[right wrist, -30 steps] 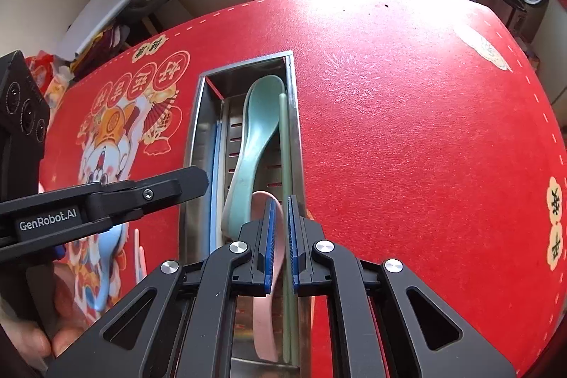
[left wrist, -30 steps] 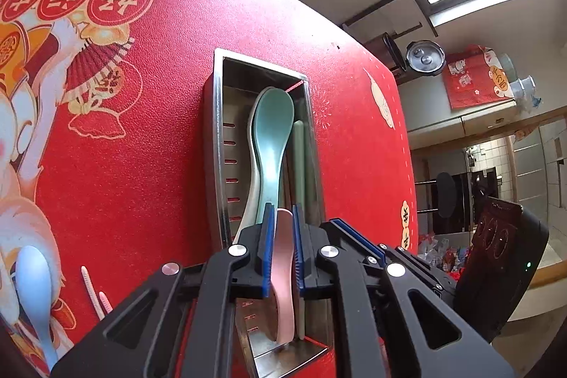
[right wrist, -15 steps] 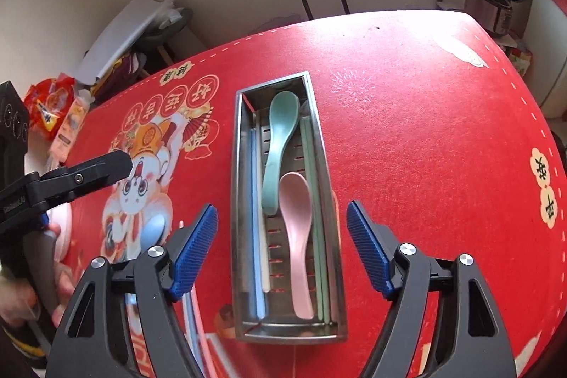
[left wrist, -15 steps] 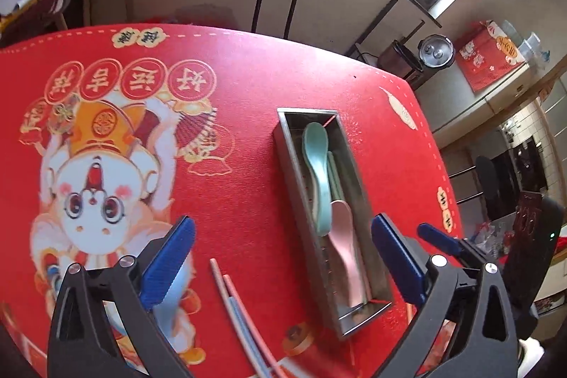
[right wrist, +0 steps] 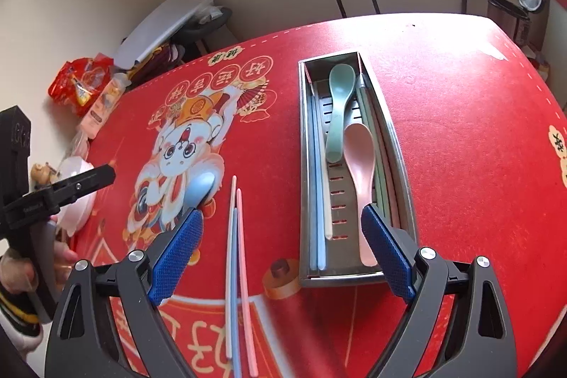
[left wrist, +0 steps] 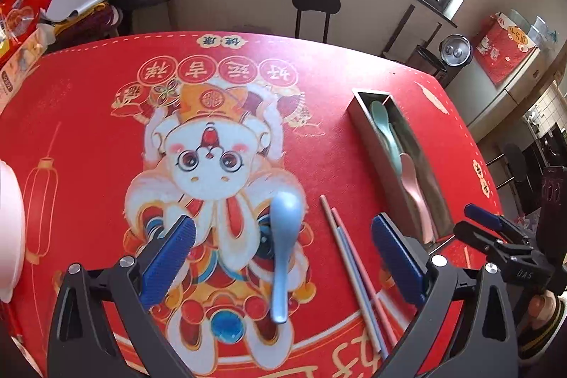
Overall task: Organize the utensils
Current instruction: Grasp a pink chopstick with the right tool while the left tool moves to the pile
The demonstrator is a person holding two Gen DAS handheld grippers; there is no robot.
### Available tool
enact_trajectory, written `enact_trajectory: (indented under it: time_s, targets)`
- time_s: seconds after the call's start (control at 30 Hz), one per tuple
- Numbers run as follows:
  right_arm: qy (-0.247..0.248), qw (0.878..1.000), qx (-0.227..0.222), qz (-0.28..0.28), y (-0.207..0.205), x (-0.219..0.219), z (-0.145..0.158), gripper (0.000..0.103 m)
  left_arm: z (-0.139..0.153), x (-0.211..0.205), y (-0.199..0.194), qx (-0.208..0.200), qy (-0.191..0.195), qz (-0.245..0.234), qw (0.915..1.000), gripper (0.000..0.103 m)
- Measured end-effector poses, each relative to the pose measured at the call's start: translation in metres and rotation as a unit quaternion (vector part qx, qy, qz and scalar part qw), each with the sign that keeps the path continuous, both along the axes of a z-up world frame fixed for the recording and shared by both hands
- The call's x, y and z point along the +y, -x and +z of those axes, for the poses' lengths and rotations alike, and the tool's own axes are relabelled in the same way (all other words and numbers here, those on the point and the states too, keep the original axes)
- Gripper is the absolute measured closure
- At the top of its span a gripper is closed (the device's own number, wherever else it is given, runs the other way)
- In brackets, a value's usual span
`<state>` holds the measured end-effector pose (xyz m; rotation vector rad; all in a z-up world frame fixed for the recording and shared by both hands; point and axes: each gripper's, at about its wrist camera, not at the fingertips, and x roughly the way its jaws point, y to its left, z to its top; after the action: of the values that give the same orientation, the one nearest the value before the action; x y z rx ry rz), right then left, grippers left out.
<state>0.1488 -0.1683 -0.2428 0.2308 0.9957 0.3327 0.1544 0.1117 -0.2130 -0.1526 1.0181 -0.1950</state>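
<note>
Left claw (left wrist: 280, 257): spread wide, holding nothing.
Right claw (right wrist: 280, 257): jaws opening, empty.
Blue spoon (left wrist: 283, 247): on the mat, between the left claw's fingers.
Chopsticks (right wrist: 236, 257): probably three, loose.
Tray (right wrist: 304, 165): ahead of the right claw.
Tip: grip the spoon's handle crosswise.

Left tool (left wrist: 281, 257) tilted downward, jaws wide and empty, right tool (right wrist: 280, 254) likewise angled down, jaws opening, empty

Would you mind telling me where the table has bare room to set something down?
The widest free patch is the red cloth right of the metal tray, out to the table edge. The far strip beyond the tray is bare too. It is crowded between the tray and the blue spoon, where loose chopsticks lie.
</note>
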Motion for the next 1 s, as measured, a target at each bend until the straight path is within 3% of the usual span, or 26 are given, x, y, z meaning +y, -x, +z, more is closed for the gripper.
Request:
enact_trajectory:
  time_s: [0.13,0.37,0.8,0.83,0.87,1.0]
  targets:
    - [-0.012,0.999,0.036,0.026,0.007,0.011,-0.012,0.015,-0.016,0.014,0.020,0.011,-0.016,0.003,0.9998,0.006]
    - [0.023,0.996,0.079,0.040,0.023,0.026,-0.030,0.015,-0.041,0.020,0.041,0.042,-0.038,0.001,0.9984,0.006]
    - [0.010,0.992,0.095,0.077,0.029,0.044,-0.033,0.016,-0.057,0.017,0.057,0.069,0.019,0.013,0.9973,0.006]
    - [0.012,0.992,0.097,0.077,0.030,0.044,-0.034,0.020,-0.058,0.012,0.058,0.072,0.018,0.007,0.9972,0.007]
    - [0.013,0.992,0.101,0.077,0.032,0.044,-0.037,0.031,-0.059,0.005,0.060,0.073,0.016,-0.003,0.9972,0.009]
    - [0.023,0.990,0.114,0.074,0.037,0.039,-0.049,0.051,-0.065,-0.020,0.060,0.084,0.013,-0.030,0.9959,0.023]
